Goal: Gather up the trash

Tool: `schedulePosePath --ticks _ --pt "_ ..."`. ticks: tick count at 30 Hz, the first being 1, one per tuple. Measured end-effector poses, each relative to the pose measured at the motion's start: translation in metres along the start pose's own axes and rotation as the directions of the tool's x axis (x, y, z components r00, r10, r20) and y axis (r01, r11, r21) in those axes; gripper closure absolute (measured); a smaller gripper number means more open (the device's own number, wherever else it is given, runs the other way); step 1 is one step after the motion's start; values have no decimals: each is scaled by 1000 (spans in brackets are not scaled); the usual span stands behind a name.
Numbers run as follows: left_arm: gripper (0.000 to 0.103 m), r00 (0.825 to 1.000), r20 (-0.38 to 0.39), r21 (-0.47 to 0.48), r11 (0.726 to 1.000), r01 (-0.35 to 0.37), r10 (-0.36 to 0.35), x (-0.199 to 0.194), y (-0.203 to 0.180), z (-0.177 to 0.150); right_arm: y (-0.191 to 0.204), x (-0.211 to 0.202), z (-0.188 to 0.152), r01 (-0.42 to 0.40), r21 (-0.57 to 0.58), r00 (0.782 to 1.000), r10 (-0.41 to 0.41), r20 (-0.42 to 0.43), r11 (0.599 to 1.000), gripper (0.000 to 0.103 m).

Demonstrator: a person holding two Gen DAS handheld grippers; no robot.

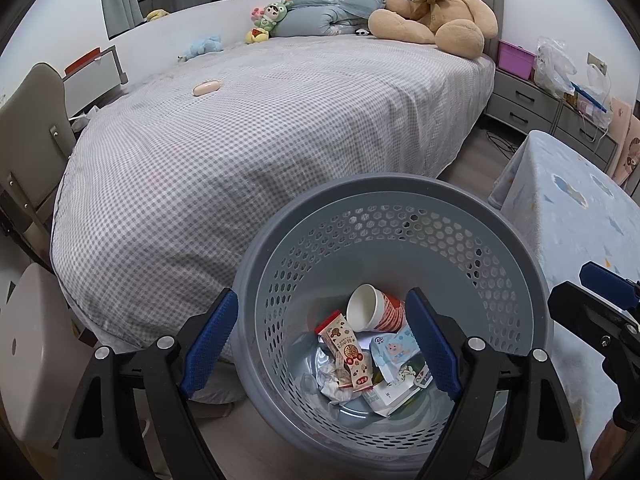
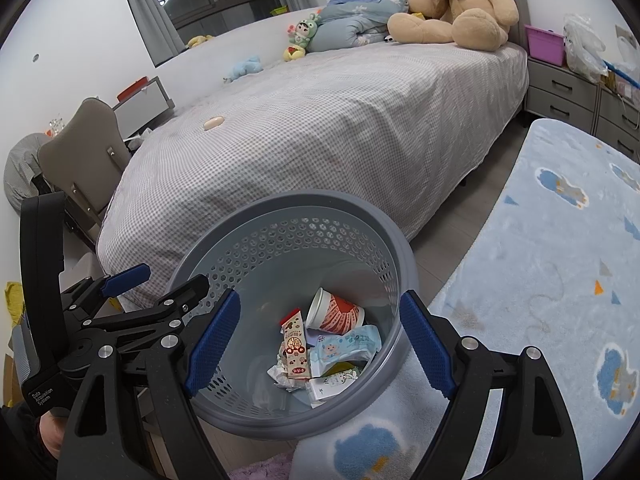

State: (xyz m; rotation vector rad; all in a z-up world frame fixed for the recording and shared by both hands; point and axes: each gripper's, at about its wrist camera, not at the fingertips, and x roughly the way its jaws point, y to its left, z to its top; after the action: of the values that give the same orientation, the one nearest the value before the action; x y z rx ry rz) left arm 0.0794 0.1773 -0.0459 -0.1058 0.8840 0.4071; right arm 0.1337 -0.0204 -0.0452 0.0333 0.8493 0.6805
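Trash sits heaped at the bottom of the grey perforated basket (image 1: 400,216), which stands on the floor at the foot corner of the bed (image 1: 240,140), just beside the pale blue cloud rug (image 2: 560,260). Sweeping left to right inside it: crumpled white paper (image 1: 326,376), then a long snack wrapper (image 1: 348,352) with red and cream print, then a red-and-white paper cup (image 1: 372,308) lying on its side (mouth facing the left wrist camera), then a blue baby-wipes packet (image 1: 396,350), with a white carton (image 1: 384,396) beneath.

Left tool (image 1: 320,344) hangs over the basket, jaws spread wide, nothing between the blue pads. Right tool (image 2: 320,344) hovers the same way, fully parted and empty, its pads framing the basket's near rim.

Further back, a small pink oval object (image 1: 206,88) lies on the checked sheet, and a big teddy bear (image 1: 436,4) slumps against the headboard.
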Motion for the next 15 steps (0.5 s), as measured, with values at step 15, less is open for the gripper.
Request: schedulePosePath --ticks 15 --pt "21 1000 -3 -5 1000 7 -7 0 0 0 0 0 0 0 -1 1000 0 0 1000 23"
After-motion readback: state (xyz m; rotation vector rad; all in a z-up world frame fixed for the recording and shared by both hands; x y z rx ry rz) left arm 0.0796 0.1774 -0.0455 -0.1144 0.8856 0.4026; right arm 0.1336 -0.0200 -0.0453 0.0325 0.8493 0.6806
